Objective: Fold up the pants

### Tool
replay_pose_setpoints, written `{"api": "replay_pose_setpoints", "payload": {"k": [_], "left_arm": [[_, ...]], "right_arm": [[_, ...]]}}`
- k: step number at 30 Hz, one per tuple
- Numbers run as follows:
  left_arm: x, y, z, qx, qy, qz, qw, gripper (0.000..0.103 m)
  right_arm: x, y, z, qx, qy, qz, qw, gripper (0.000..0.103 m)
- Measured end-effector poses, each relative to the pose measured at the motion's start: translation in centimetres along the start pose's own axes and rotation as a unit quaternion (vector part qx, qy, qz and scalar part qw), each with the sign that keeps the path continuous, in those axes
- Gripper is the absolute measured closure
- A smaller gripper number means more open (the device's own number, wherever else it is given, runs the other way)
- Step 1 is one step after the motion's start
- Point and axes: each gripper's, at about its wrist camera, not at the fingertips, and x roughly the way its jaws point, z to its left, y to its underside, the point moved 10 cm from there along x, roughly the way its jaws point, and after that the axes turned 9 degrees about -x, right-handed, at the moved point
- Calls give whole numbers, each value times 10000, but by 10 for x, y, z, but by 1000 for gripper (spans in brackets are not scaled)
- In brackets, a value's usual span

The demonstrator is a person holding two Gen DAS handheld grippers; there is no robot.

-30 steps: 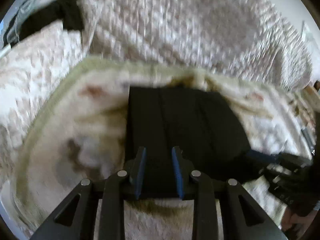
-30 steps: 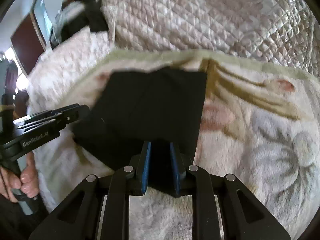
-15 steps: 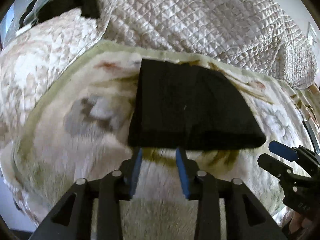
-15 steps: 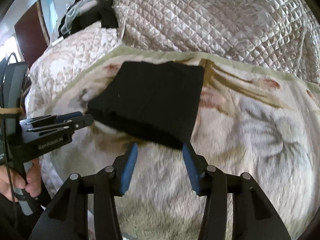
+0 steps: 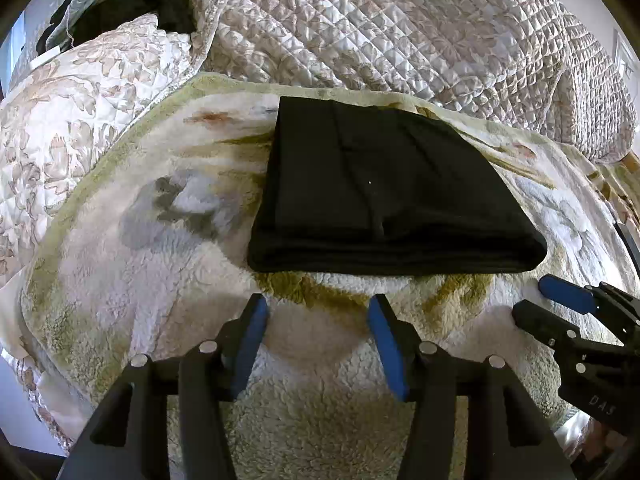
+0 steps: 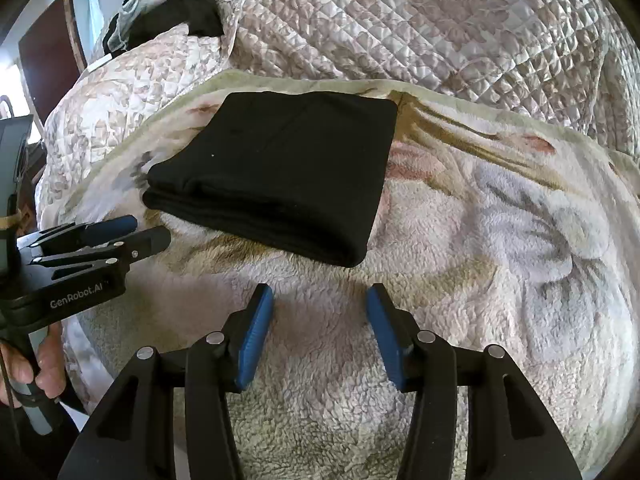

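The black pants (image 5: 380, 188) lie folded into a flat rectangular stack on a fleecy floral blanket (image 5: 140, 280). They also show in the right wrist view (image 6: 280, 176). My left gripper (image 5: 316, 312) is open and empty, hovering just in front of the stack's near folded edge. My right gripper (image 6: 318, 304) is open and empty, a little back from the stack's near right corner. The right gripper also shows at the right edge of the left wrist view (image 5: 560, 304), and the left gripper at the left of the right wrist view (image 6: 136, 232).
The blanket (image 6: 500, 240) covers a bed with a quilted satin bedspread (image 5: 400, 28) bunched up behind. Dark clothes (image 5: 132, 4) lie at the far left corner. A dark wooden panel (image 6: 48, 64) stands left of the bed.
Both grippers let go of the pants, opened wide and drew back toward me. The folded stack now lies free on the blanket.
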Motion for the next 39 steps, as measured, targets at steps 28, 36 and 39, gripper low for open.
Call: {"api": "replay_pose_setpoints", "payload": {"k": [28,36,39], "left_arm": [[1,0,-1,14,-23,2,10000,45],[1,0,-1,14,-21,9,10000,44],[1,0,-1,18,-24,7,10000,44]], "right_arm": [[0,0,0,13,3,-22,10000,51],[0,0,0,10,8,-22,10000,51],[0,0,0,11,7,-22,10000,51]]}}
